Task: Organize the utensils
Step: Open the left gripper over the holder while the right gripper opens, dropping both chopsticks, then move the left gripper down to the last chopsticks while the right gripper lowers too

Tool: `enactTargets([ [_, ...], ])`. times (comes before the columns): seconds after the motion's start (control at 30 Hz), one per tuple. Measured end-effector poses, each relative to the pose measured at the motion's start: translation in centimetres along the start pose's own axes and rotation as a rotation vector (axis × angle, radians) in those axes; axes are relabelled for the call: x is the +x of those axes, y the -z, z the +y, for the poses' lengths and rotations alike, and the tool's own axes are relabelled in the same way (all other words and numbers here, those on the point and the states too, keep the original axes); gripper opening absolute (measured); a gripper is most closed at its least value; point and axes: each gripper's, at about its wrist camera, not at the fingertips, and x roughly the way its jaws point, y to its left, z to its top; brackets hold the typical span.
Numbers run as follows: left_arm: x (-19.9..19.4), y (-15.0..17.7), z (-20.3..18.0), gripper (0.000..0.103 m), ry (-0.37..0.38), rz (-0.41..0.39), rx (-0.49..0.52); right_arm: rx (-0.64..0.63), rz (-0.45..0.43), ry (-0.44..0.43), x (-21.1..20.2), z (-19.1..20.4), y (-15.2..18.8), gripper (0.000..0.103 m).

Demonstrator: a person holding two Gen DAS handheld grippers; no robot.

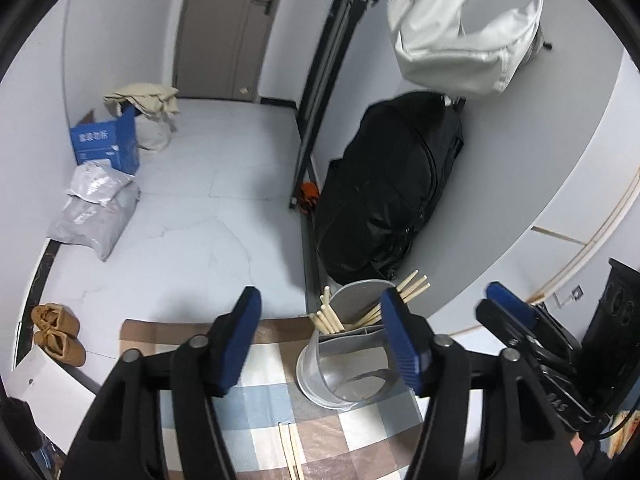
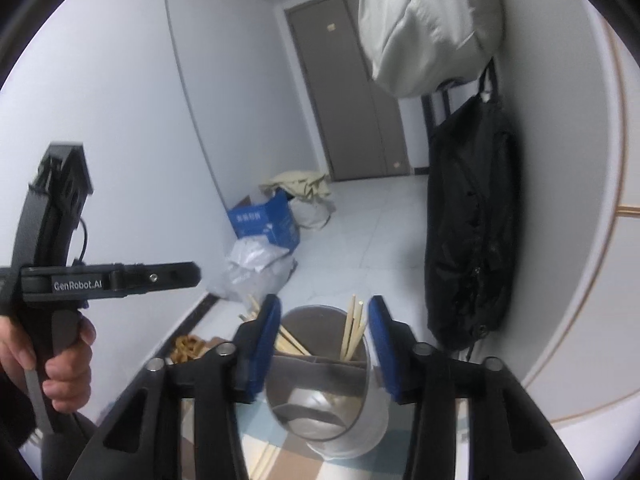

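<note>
Wooden chopsticks (image 1: 289, 450) lie loose on the checked tablecloth (image 1: 256, 400), long axis running toward the camera, directly below the left gripper (image 1: 320, 340); both it and the right gripper (image 2: 322, 344) stand parted and empty before the grey utensil holder (image 1: 344, 360).

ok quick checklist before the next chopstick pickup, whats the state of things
1. Left gripper empty with jaws apart: ok.
2. Right gripper empty with jaws apart: ok.
3. Utensil holder upright on the checked cloth: ok.
4. Chopsticks in holder seated inside, leaning on the rim: ok.
5. Loose chopsticks left on the cloth, so sorting is unfinished: not ok.
6. Room left in the holder's front compartment: cannot tell.
</note>
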Motion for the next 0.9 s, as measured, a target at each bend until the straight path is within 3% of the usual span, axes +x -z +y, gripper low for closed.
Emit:
enactTargets([
  [0.1, -1.4, 0.6, -0.5, 0.063, -0.040, -0.034, 0.001, -0.007, -0.039, -0.001, -2.0, 1.1, -0.1, 0.059],
  [0.23, -3.1, 1.6, -1.3, 0.077, -0.085, -0.091, -0.005, -0.017, -0.080, -0.011, -4.4, 3.0, 0.3, 0.073],
  [0.4, -4.9, 2.9, -2.0, 0.084, -0.131, -0.146, 0.018, -0.018, -0.125, -0.019, -7.0, 5.2, 0.9, 0.082],
  [0.6, -6.7, 4.7, -1.5, 0.088, -0.147, -0.192, 0.025, -0.033, -0.164, -0.024, -9.2, 7.3, 2.1, 0.086],
  [0.9, -8.0, 7.4, -1.5, 0.097, -0.181, -0.249, 0.048, -0.028, -0.193, -0.030, -10.9, 9.0, 5.3, 0.100],
])
